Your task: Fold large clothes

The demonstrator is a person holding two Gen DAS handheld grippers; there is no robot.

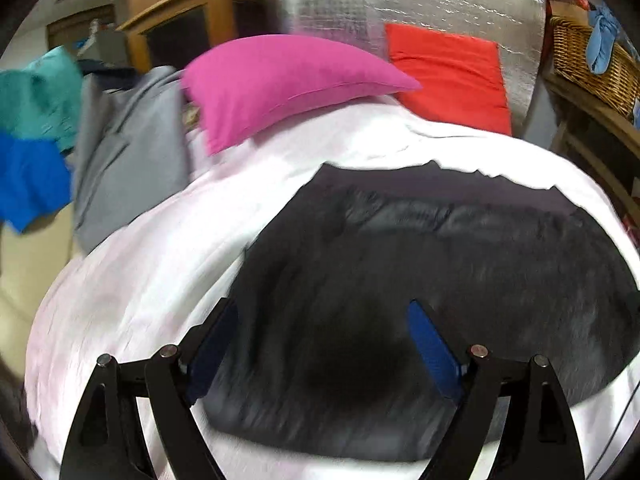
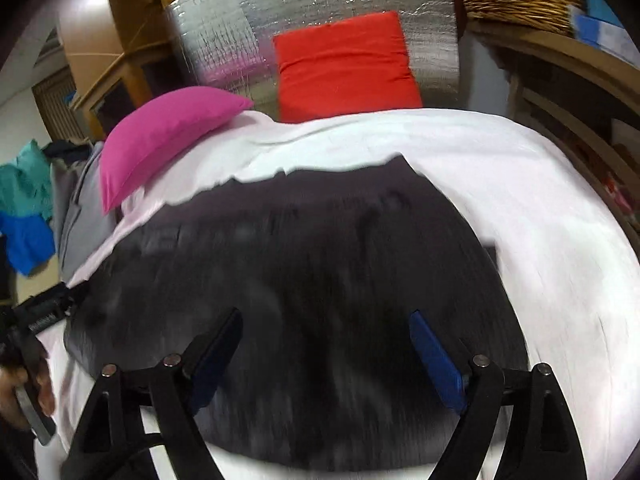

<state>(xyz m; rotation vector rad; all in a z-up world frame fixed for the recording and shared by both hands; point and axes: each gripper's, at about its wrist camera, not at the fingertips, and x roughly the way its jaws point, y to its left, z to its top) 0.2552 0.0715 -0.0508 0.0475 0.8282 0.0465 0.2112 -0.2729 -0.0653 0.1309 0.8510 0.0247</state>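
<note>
Dark charcoal garment of soft fabric (image 1: 420, 272), folded into a broad flat slab, lies on the white bed sheet (image 1: 132, 280). Both views blurred by motion; fabric detail not readable. In the left wrist view the garment fills centre to 4 o'clock, its far edge straight with a thin jagged rim. In the right wrist view the same garment (image 2: 300, 272) fills the centre, sheet (image 2: 540, 220) bare around it from 12 to 4 o'clock.

Left claw (image 1: 324, 344): blue-padded fingers spread wide, released, nothing between them; garment lies below, no contact visible. Right claw (image 2: 326, 352): likewise spread wide, released, nothing gripped, hanging over the near half of the garment. No earlier frame to compare.

At 8 o'clock in the right wrist view, a hand (image 2: 24, 392) wrapped round a dark handle at the frame edge, beside the garment's left end.

Surroundings, outward:
- magenta fabric pillow (image 1: 280, 84) on the sheet at 11 o'clock of the garment, apart from it
- red-orange rectangular cushion (image 1: 448, 76) at 12–1 o'clock, leaning on a silver quilted foil panel (image 1: 400, 0)
- grey cloth (image 1: 124, 152) draped at the bed's left side, 10 o'clock
- teal cloth (image 1: 40, 92) and bright blue cloth (image 1: 28, 180) at 9 o'clock, beyond the bed
- woven wicker basket (image 1: 592, 60) at 2 o'clock on wooden shelving
- wooden cabinet (image 1: 180, 20) at 11 o'clock, behind the pillow
</note>
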